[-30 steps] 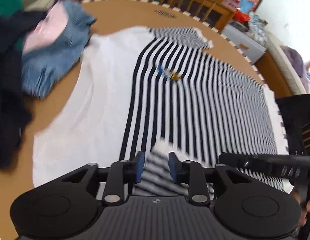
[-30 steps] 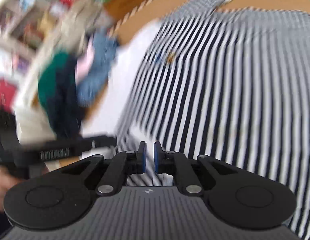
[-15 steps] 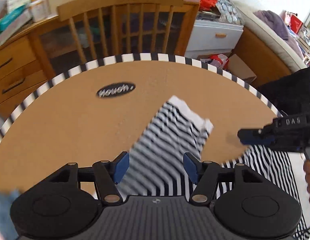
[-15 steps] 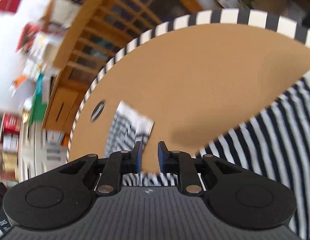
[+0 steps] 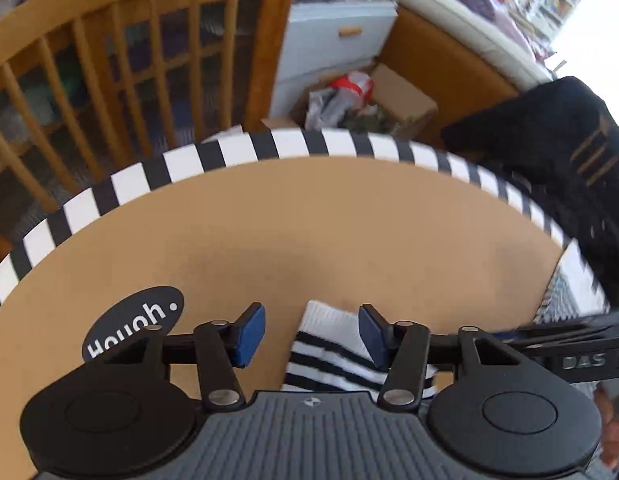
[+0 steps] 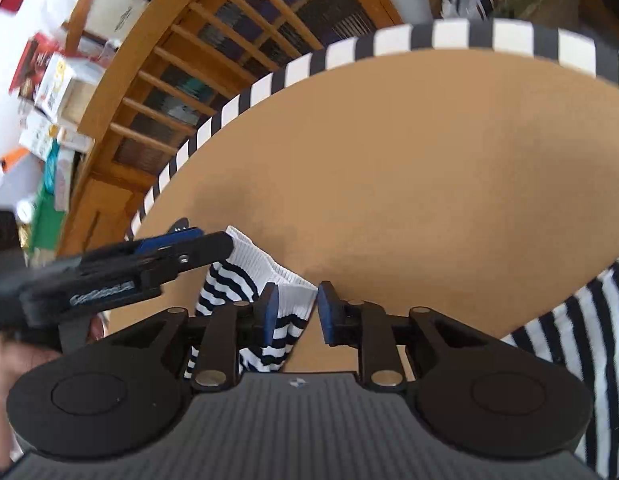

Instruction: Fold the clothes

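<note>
The striped sleeve (image 6: 269, 280) lies on the desk (image 6: 429, 160), its white cuff end between both claws. The right claw (image 6: 295, 310) is opening narrowly around the cuff corner without pressing it. The left claw (image 5: 311, 334) is closing, half wide, and the cuff sits nearer its right pad, the sleeve running back under both.

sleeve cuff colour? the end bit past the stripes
Plain white ribbed cuff; the sleeve behind it is navy-and-white striped. Clearest in the right wrist view.
</note>
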`<state>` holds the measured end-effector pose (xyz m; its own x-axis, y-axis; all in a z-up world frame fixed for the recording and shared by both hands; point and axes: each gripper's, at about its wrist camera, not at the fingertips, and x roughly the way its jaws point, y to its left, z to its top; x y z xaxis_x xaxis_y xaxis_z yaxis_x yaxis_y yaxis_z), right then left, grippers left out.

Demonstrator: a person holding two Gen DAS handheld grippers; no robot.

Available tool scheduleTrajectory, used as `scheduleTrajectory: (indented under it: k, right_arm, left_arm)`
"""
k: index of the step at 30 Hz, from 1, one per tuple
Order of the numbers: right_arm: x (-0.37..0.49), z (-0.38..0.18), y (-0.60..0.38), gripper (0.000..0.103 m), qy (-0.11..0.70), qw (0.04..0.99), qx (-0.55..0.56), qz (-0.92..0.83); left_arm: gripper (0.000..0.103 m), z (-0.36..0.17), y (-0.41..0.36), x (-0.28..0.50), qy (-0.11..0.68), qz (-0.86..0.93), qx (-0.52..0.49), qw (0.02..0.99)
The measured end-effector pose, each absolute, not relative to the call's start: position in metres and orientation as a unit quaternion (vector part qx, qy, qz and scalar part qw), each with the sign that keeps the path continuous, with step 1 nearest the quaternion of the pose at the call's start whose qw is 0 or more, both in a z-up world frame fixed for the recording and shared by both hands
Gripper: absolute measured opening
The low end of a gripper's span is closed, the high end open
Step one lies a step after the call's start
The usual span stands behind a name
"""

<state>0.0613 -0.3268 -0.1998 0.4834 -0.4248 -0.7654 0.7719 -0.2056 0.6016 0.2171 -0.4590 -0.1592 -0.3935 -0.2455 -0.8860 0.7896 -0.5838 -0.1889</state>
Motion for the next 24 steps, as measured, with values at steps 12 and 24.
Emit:
scheduleTrajectory:
  k: [12,24]
  right_arm:
    - [0.082,-0.188,-0.321,0.001,0.21,0.655,0.512,-0.515]
    - [0.074,-0.16,-0.309,0.0,0.171,0.69,0.486,-0.508]
  left_arm:
    - [0.005,-0.172,-0.467,0.222,0.324,-0.788,0.432,0.296]
    - [0.003,-0.133,-0.432,0.272,0.369,-0.778,0.329,0.388]
